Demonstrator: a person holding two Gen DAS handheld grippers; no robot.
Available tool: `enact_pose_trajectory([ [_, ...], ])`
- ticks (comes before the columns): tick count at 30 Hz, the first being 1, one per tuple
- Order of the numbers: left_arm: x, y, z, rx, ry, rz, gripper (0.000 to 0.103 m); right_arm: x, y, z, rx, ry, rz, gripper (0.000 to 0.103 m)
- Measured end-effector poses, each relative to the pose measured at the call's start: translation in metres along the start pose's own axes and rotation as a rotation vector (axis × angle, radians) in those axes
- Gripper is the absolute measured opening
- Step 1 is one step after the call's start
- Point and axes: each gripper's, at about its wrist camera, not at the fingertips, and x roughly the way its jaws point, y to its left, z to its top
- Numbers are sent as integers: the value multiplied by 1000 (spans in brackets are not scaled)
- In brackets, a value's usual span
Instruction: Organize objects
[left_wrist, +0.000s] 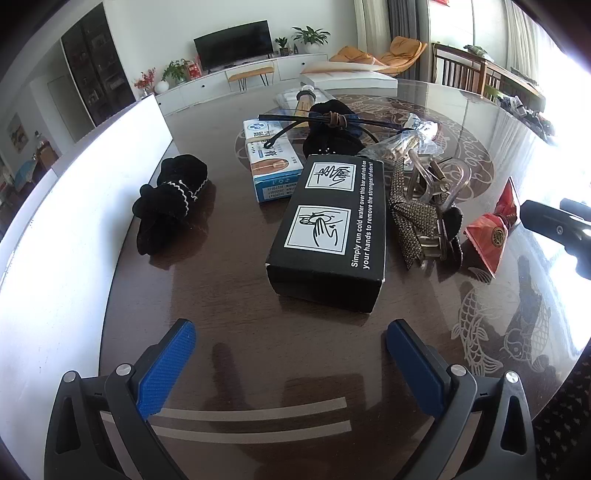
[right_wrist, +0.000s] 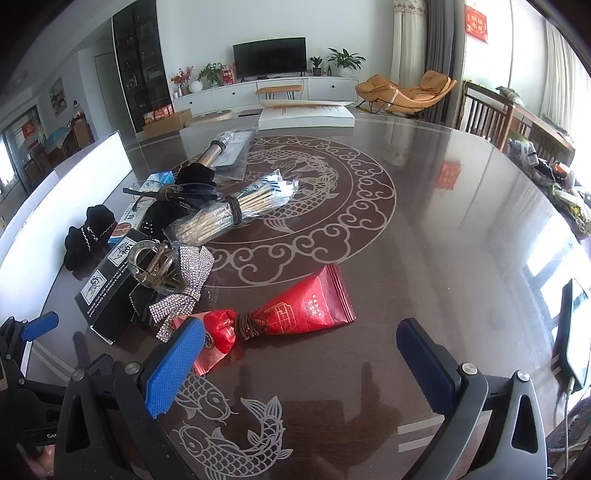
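Note:
My left gripper (left_wrist: 291, 365) hangs open over bare tabletop, just short of a black printed box (left_wrist: 327, 229). Beside that box lie a rhinestone bow hair clip (left_wrist: 413, 214), a black velvet scrunchie (left_wrist: 171, 195) and a blue-and-white box (left_wrist: 271, 168). My right gripper (right_wrist: 301, 363) is open too, with nothing between its fingers. A red foil packet (right_wrist: 295, 314) tied with a band lies just beyond its left finger (right_wrist: 173, 369). Farther back rest a wrapped bundle of sticks (right_wrist: 236, 210) and a black pouch (right_wrist: 184, 195).
A white board (left_wrist: 74, 236) stands along the table's left side. A phone (right_wrist: 574, 328) on a cable lies at the right edge. A bagged bottle (right_wrist: 221, 147) and a white box (right_wrist: 306, 114) sit at the far side. The dark round table (right_wrist: 443, 221) carries fish patterns.

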Motion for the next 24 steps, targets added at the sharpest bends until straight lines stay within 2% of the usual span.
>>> enact_pose_trajectory([
  [6, 15, 1, 21, -17, 38, -31, 103, 2, -1, -1, 5, 9, 0, 103],
  [10, 31, 5, 35, -59, 88, -118, 103, 3, -1, -1, 5, 10, 2, 103],
  [18, 48, 7, 59, -65, 55, -115, 103, 3, 5, -2, -22, 16, 33, 103],
  [24, 51, 7, 60, -76, 2, -105, 103, 6, 15, -4, -69, 32, 51, 103],
])
